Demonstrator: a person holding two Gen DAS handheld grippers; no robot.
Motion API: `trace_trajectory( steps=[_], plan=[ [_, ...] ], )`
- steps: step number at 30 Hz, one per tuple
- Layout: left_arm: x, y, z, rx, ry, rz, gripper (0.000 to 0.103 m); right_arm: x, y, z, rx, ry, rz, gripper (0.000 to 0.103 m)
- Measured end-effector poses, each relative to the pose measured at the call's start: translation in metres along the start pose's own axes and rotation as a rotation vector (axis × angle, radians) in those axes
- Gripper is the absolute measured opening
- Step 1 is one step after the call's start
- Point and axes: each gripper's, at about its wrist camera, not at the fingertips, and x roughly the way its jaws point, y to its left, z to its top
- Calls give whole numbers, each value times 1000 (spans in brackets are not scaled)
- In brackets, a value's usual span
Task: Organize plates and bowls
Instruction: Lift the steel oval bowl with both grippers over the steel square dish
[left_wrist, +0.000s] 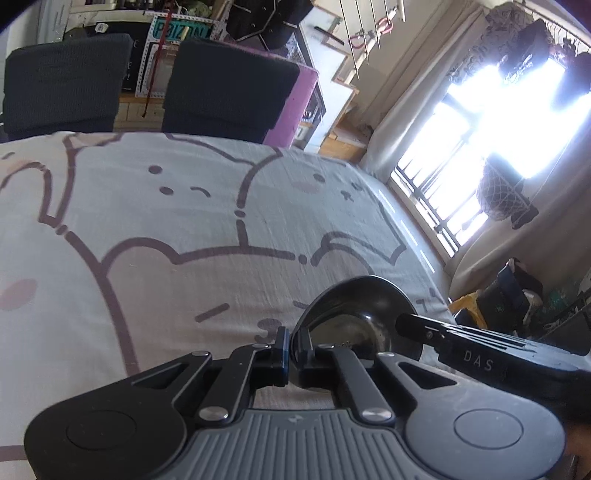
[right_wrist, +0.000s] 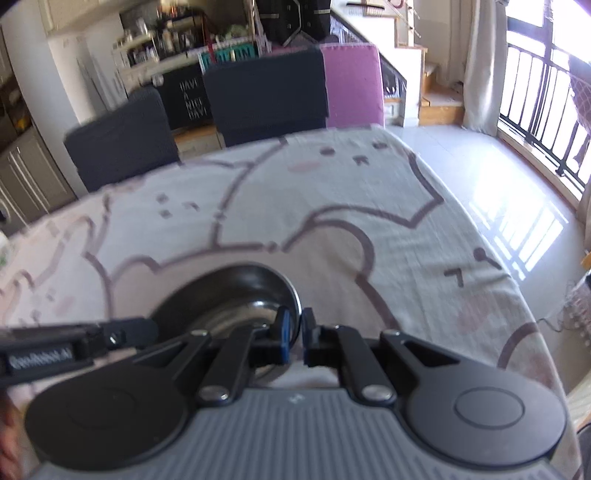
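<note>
A shiny dark metal bowl (left_wrist: 354, 314) is held over the table with the cartoon-print cloth (left_wrist: 166, 221). My left gripper (left_wrist: 293, 347) is shut on the bowl's left rim. In the left wrist view the right gripper's finger (left_wrist: 417, 323) reaches onto the bowl's right rim. In the right wrist view the same bowl (right_wrist: 229, 291) sits just ahead, and my right gripper (right_wrist: 295, 332) is shut on its right rim. The left gripper's finger (right_wrist: 125, 332) comes in from the left at the bowl's other side.
Two dark chairs (left_wrist: 229, 92) and a pink-backed chair (right_wrist: 351, 85) stand at the table's far edge. A barred window (left_wrist: 461, 184) and sunlit floor (right_wrist: 498, 192) lie to the right. Kitchen shelves (right_wrist: 159, 48) are behind.
</note>
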Motion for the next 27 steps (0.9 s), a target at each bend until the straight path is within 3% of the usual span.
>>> trace_trajectory(
  steps=[12, 27],
  plan=[
    [-114, 31, 0, -11, -129, 21, 4, -69, 72, -4, 2, -81, 85, 8],
    [-238, 120, -41, -73, -225, 152, 4, -120, 213, -46, -133, -76, 246, 8]
  ],
)
